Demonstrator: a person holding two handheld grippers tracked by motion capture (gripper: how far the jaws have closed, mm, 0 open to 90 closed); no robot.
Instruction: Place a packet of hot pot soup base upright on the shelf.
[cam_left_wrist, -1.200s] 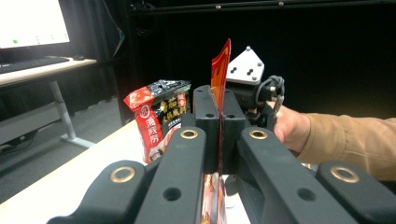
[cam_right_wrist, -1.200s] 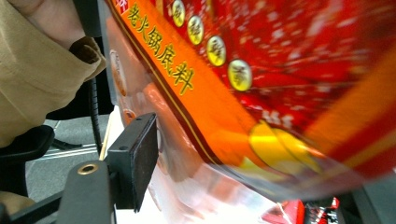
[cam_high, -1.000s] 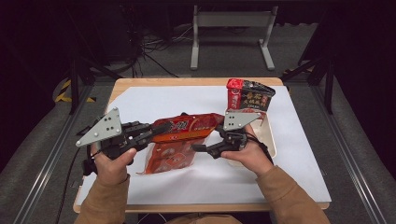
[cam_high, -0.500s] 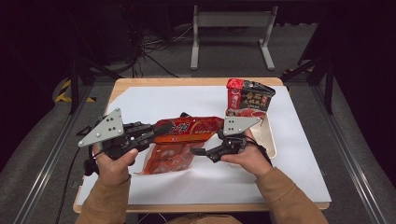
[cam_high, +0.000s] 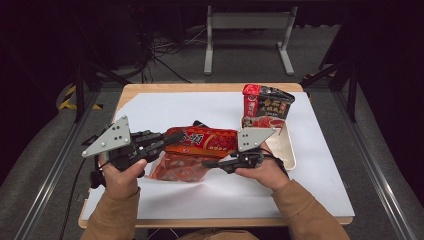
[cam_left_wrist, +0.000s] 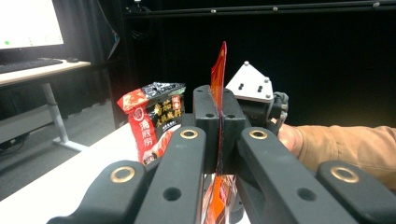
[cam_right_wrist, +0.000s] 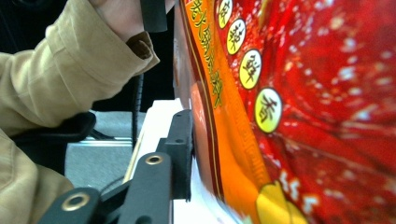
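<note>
Nearest the person, the left tool (cam_high: 172, 139) is clamped tight on the left end of the red sauce packet (cam_high: 200, 141). In the left gripper view the two jaws meet with the thin seam of the packet (cam_left_wrist: 217, 81) standing upright between them, edge-on to the camera. So the packet is lifted at that end and hangs from the grip, while its clear lower portion trails down onto the white sheet (cam_high: 165, 107) covering the desk (cam_high: 210, 87).

The packet's long axis runs left to right across the desk, from the left tool toward the right tool (cam_high: 212, 163). The right tool sits just beside the packet's lower right edge, pointing leftward along it. Its jaws have just been closing, and in the right gripper view one black jaw lies against the orange border of the packet (cam_right_wrist: 299, 107). The other jaw is hidden behind the film, so whether the pads are truly pressing cannot be told; my judgement is that they have the right-hand margin between them or nearly so.

The coming move likely turns on these two holds sitting at opposite ends of that long axis: pulling apart or tearing would act along it.

Farther off, a second pouch (cam_high: 265, 102) stands upright on a cream tray (cam_high: 290, 155), well apart from both tools.
</note>
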